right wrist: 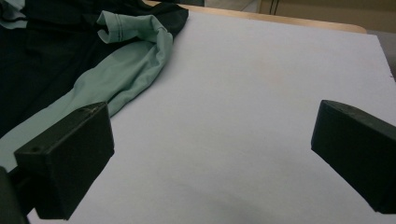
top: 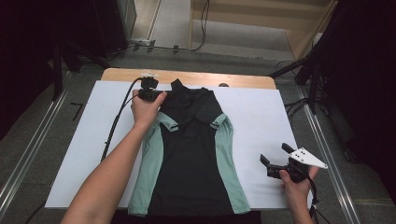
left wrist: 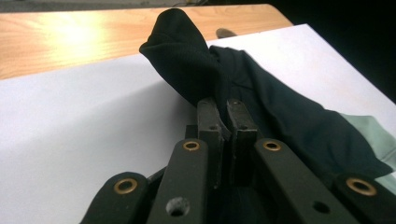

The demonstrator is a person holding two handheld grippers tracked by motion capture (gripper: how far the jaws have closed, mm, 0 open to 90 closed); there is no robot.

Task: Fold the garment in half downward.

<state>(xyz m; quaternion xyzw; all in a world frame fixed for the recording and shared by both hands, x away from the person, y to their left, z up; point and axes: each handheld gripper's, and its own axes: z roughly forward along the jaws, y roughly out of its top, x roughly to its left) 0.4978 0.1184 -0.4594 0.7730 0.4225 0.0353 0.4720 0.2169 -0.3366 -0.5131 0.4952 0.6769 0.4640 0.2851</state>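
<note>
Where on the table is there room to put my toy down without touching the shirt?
The white sheet is bare right of the shirt, up to the right gripper, whose jaws stand open. It is also bare left of the forearm. The wood strip along the far edge is free too. It is crowded at the collar, where the left gripper pinches the shirt.

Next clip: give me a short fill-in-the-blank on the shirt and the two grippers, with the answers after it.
1. The left gripper is shut on the ____ fabric at the top of the shirt.
2. The shirt's side panels and sleeves are light ____.
3. The right gripper has its jaws ____, with nothing between them.
4. The shirt lies on a ____ sheet that covers most of the wooden table.

Missing words: black; green; open; white
</note>
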